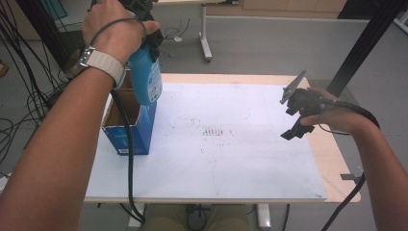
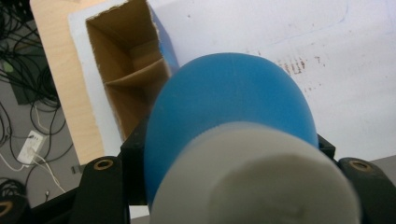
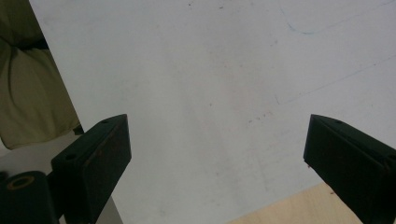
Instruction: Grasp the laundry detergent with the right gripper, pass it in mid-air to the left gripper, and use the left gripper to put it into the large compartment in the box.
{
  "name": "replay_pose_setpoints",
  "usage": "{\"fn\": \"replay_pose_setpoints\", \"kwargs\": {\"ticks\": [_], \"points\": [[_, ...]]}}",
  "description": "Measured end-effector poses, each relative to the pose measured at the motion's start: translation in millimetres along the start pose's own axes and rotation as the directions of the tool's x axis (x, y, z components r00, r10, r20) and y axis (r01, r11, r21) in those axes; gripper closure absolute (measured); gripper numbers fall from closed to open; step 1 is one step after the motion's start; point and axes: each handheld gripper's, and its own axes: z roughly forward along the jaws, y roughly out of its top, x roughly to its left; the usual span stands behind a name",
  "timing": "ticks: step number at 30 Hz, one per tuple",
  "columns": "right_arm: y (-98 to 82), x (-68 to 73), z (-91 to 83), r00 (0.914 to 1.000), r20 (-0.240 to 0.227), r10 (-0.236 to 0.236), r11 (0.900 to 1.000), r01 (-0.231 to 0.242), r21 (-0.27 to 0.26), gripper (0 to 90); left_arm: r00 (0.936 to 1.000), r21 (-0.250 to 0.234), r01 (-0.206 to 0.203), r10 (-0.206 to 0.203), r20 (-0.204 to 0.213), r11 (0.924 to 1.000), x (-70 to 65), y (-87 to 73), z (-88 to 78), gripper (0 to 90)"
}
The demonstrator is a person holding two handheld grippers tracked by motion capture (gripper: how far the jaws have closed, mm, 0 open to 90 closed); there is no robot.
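A blue bottle [image 1: 146, 79] with a white cap hangs above a cardboard box [image 1: 130, 130] that has blue outer walls and stands open at the table's left. My left gripper [image 1: 149, 43] is shut on the bottle, held up high in the hand. In the left gripper view the bottle [image 2: 229, 102] sits between the black jaws of my left gripper [image 2: 231, 149], cap end towards the camera, and the box [image 2: 126, 79] below shows a cardboard divider inside. My right gripper [image 1: 293, 120] hovers open over the table's right side. The right gripper [image 3: 215, 154] has nothing between its jaws.
A white sheet [image 1: 216, 159] covers most of the wooden table [image 1: 332, 154], with faint dark marks near its middle. Cables trail off the left edge and lie on the floor. A table leg and a black post stand behind the table.
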Motion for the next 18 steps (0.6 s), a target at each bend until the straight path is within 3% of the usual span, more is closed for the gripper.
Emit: {"fn": "replay_pose_setpoints", "kwargs": {"ticks": [9,18], "points": [[-0.8,-3.7,-3.0,1.0,0.008,0.004,1.0,-0.004,0.019,7.3,0.9985,-0.013,0.054,-0.054,-0.005,0.9985,23.0,-3.3,0.8,38.7],[3.7,-5.2,-3.0,0.9999,0.01,-0.004,1.0,0.003,0.031,7.4,0.9966,-0.014,0.08,-0.08,-0.022,0.9967,34.6,-5.9,-1.8,38.7]]}}
